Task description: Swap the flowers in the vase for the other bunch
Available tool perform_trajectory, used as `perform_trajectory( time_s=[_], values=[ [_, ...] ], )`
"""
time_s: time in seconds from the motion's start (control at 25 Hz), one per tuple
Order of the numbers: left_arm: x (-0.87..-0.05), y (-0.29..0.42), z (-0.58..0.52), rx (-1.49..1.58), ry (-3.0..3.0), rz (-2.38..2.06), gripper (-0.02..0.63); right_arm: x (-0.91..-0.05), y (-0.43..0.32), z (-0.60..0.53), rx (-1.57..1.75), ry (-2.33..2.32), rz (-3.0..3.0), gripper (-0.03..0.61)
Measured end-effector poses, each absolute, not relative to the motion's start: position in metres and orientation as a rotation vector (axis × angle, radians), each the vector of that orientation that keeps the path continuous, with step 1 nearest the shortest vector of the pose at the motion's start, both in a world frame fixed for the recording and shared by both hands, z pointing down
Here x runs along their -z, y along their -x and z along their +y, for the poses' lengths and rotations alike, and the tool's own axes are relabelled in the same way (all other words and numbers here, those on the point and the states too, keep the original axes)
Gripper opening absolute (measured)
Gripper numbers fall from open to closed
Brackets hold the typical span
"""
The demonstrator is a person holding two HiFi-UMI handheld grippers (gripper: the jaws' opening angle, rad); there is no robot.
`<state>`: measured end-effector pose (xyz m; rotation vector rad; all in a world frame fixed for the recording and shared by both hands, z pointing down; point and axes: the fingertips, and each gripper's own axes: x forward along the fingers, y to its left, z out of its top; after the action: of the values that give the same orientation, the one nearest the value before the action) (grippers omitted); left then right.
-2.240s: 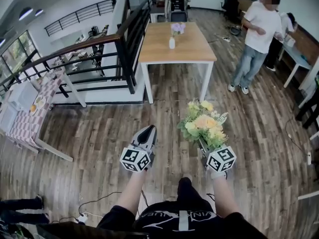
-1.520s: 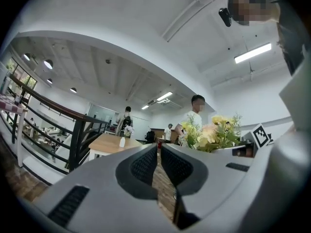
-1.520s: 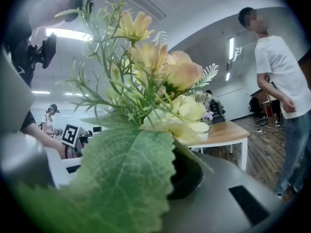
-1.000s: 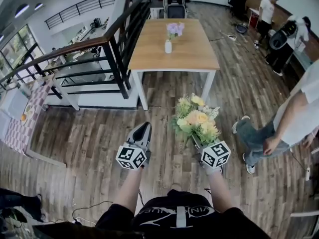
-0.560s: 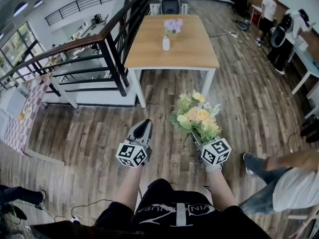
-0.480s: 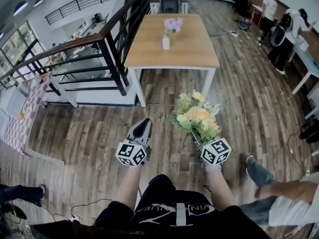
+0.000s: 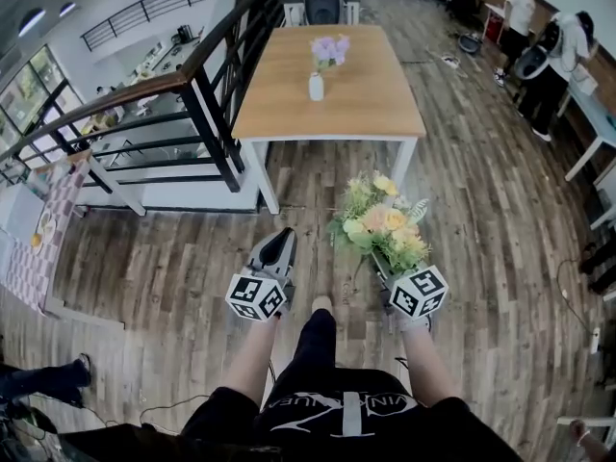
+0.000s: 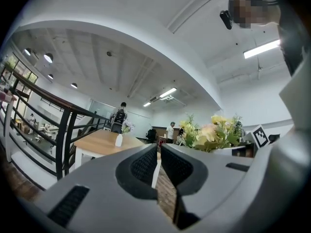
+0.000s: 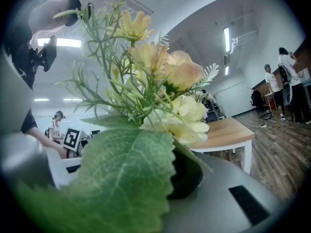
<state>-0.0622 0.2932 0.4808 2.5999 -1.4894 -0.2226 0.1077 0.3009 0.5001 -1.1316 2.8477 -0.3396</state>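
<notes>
- Only the head view takes in both tools at once. My left tongs [image 7: 280, 241] and right tongs [image 7: 382, 261] point level over the wooden floor [image 7: 481, 191], side by side but apart, and well short of the surface [image 7: 371, 94].
- The left gripper view shows what the head view cannot. The left tongs' jaws are drawn narrow, with only a slit of floor between them and nothing held.
- That view also shows the right tongs' marker cube [image 8: 261, 136] off to the right.
- The right gripper view is mostly filled by the bunch [image 7: 382, 221], whose yellow and peach blooms and one big green leaf [image 9: 121, 178] cover the jaws.
- The head view shows the bunch rising straight out of the right tongs, which are clamped narrow on its stems.
- The white vase [image 7: 316, 87] stands upright near the middle of the surface and holds purple flowers [image 7: 329, 50].
- The left gripper view shows the vase as well, small and far off. The right gripper view gives only a corner of the surface past the blooms.
- In the head view a black railing [image 7: 207, 89] runs just left of the surface, and two people [image 7: 521, 8] stand far off at the upper right.
</notes>
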Motion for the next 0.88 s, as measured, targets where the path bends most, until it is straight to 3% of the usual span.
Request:
perform_trajectory(
  time_s=[0.88],
  values=[
    [-0.462, 0.081, 0.075, 0.227, -2.638, -1.422, 0.026, -0.484, -0.083, 0.096, 0.351, 1.169, 2.840, 0.058]
  ],
)
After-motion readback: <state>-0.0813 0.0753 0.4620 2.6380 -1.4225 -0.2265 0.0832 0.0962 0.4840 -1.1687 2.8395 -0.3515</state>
